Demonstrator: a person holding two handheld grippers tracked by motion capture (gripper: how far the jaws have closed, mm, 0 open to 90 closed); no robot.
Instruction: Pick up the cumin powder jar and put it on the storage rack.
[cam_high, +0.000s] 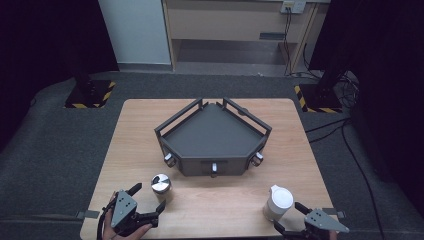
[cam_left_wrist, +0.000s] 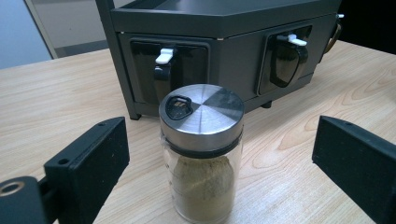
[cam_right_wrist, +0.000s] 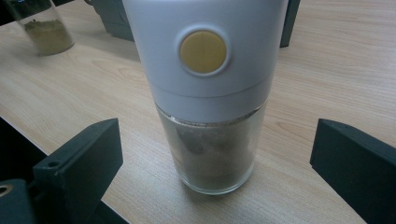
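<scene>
High view: I have the left gripper (cam_high: 148, 197) at the near left corner of the desk (cam_high: 135, 130), its fingers spread wide around nothing, with the spice jar (cam_high: 161, 184) standing upright just ahead of them. The right gripper (cam_high: 290, 217) sits at the near right edge, fingers equally wide and holding nothing, and the white grinder (cam_high: 277, 202) stands upright just in front of it. The two containers are well apart, with bare wood between them along the near edge. The dark grey rack (cam_high: 214, 134) takes the middle of the desk, and open strips of desk run down both its sides and behind it.

In the left gripper view the spice jar (cam_left_wrist: 201, 149) stands between my fingers (cam_left_wrist: 88, 163) with a gap on each side, not touched. Its brushed metal lid has a small flip spout, and brownish powder fills the glass. Faint raised marks run down the glass, too small for me to read. Just behind it is the rack's front wall (cam_left_wrist: 233, 60) with two white-tipped latches.

In the right gripper view the grinder (cam_right_wrist: 208, 93) stands between the fingers (cam_right_wrist: 79, 168), clear of both. Its white top carries a round yellow button and no writing; the clear base holds dark grounds. The desk's near edge runs just beside my left-hand finger there.
</scene>
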